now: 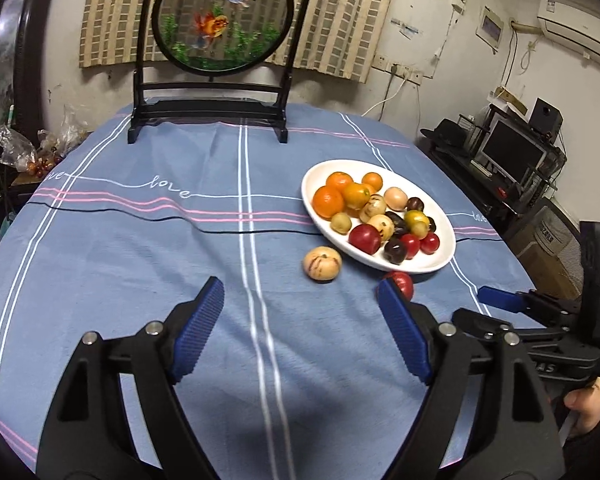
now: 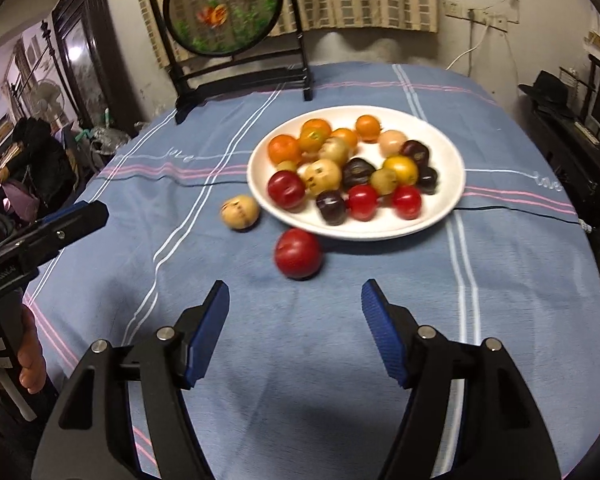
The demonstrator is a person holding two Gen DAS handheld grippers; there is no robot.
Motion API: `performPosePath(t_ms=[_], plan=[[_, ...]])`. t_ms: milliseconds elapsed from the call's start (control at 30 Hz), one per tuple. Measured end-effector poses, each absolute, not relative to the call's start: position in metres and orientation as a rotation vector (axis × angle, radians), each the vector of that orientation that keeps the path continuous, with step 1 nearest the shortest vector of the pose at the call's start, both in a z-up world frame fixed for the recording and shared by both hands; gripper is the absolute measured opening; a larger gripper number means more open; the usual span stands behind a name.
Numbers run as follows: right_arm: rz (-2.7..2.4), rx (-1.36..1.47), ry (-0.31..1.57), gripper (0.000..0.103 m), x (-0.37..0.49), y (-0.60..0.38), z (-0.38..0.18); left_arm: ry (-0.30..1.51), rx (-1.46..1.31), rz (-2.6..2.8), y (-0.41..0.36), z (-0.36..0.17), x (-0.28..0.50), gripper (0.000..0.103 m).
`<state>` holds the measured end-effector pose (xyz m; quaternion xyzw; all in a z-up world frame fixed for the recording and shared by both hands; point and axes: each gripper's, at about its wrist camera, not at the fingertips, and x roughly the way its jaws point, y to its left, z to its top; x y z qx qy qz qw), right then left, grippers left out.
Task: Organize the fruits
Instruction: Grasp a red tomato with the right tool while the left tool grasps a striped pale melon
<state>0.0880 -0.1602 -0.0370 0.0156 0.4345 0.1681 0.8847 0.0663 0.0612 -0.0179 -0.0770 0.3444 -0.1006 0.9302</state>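
Note:
A white oval plate (image 1: 428, 264) (image 2: 380, 228) on the blue striped cloth holds several small fruits: orange, red, yellow, tan and dark purple. Two fruits lie loose on the cloth by its near rim: a tan one (image 1: 322, 264) (image 2: 239, 212) and a red one (image 1: 403, 282) (image 2: 298, 253). My left gripper (image 1: 300, 292) is open and empty, short of the tan fruit. My right gripper (image 2: 295, 294) is open and empty, just short of the red fruit. In the left wrist view the red fruit is half hidden behind the right fingertip (image 1: 388, 292).
A black stand with a round goldfish screen (image 1: 220, 16) (image 2: 224, 8) rises at the table's far edge. The right gripper's body (image 1: 540, 320) shows at the right of the left wrist view. Shelves with a monitor (image 1: 512, 148) stand off the table's right side.

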Motion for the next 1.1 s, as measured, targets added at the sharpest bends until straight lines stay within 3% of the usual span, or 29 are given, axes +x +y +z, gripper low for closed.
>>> performPosePath(t_ms=[333, 367, 433, 667, 1100], plan=[[0.296, 0.002, 1.02, 0.069, 0.155, -0.127, -0.09, 0.705, -0.206, -0.194, 0.086, -0.022, 0.054, 0.083], [0.299, 0.0, 1.035, 0.065, 0.16, -0.124, -0.095, 0.705, -0.209, -0.193, 0.087, -0.022, 0.054, 0.083], [0.265, -0.036, 1.02, 0.042, 0.165, -0.121, -0.097, 0.706, -0.209, -0.195, 0.086, -0.022, 0.054, 0.083], [0.344, 0.011, 0.976, 0.042, 0.129, -0.135, -0.073, 0.758, -0.118, -0.25, 0.054, -0.028, 0.084, 0.085], [0.332, 0.152, 0.941, 0.043, 0.09, -0.206, -0.062, 0.925, 0.057, -0.341, -0.011, -0.094, 0.18, 0.083]])
